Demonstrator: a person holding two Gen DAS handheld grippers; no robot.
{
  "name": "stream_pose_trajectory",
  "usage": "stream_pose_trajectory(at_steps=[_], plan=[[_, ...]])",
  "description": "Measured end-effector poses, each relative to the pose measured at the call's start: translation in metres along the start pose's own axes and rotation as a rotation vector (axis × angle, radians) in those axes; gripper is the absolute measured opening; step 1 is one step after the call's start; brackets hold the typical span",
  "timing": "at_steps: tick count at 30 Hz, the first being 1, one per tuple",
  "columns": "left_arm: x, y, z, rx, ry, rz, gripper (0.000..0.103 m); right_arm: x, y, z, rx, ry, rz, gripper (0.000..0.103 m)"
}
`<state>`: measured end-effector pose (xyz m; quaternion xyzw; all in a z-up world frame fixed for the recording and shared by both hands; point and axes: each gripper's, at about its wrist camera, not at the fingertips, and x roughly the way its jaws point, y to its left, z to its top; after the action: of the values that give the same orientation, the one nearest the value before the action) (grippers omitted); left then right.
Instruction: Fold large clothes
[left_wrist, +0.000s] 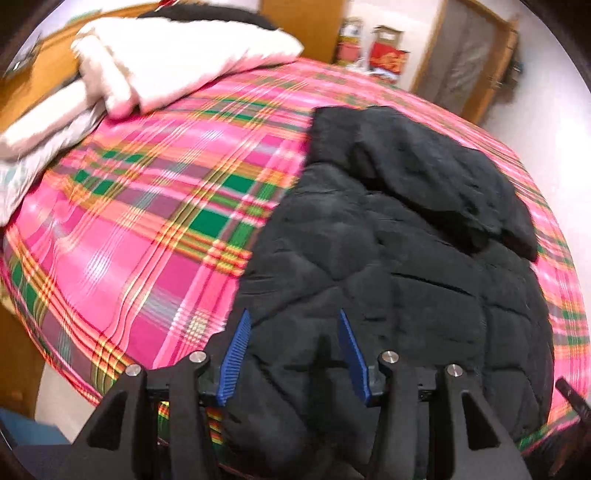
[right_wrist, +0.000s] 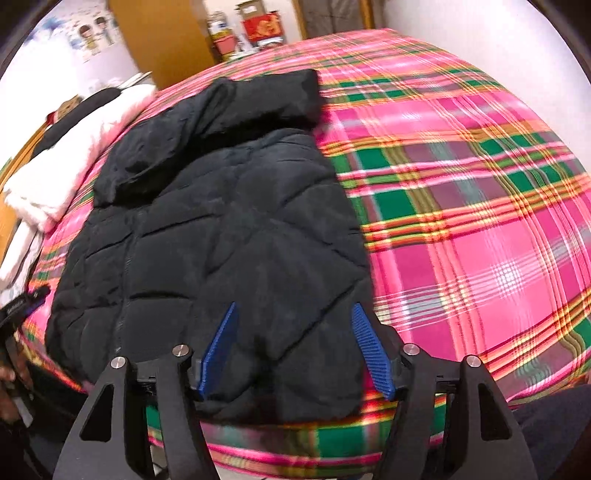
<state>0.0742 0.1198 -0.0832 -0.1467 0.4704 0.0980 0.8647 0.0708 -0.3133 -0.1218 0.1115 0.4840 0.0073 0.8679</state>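
A black quilted puffer jacket (left_wrist: 388, 266) is spread on the pink plaid bed (left_wrist: 147, 221), below left gripper (left_wrist: 293, 354) and right gripper (right_wrist: 293, 350), jaws apart.

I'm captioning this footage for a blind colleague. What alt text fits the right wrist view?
A black quilted jacket lies flat on a pink plaid bedspread, one sleeve folded across its upper part. The right gripper hangs over the jacket's near hem, its blue fingers apart and holding nothing. White bedding sits at the left.
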Motion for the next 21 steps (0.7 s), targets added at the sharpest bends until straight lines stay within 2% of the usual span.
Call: stream_pose_trajectory(at_steps=[4,11,14,16,21], plan=[[0.019,0.012,-0.002,-0.049,0.056,0.026,0.052,0.012,-0.019,0.000,0.086,0.039,0.006,0.065],[0.033,0.009,-0.007,-0.019,0.082,0.044,0.058,0.030,-0.036,-0.005,0.174,0.117,0.044,0.065],[0.038,0.009,-0.008,-0.009,0.087,0.059,0.060,0.035,-0.041,-0.009,0.202,0.138,0.062,0.065],[0.041,0.012,-0.007,-0.007,0.085,0.074,0.066,0.037,-0.044,-0.009,0.208,0.143,0.068,0.066],[0.047,0.029,-0.008,-0.069,0.108,0.051,0.070,0.044,-0.045,-0.008,0.204,0.153,0.072,0.067]])
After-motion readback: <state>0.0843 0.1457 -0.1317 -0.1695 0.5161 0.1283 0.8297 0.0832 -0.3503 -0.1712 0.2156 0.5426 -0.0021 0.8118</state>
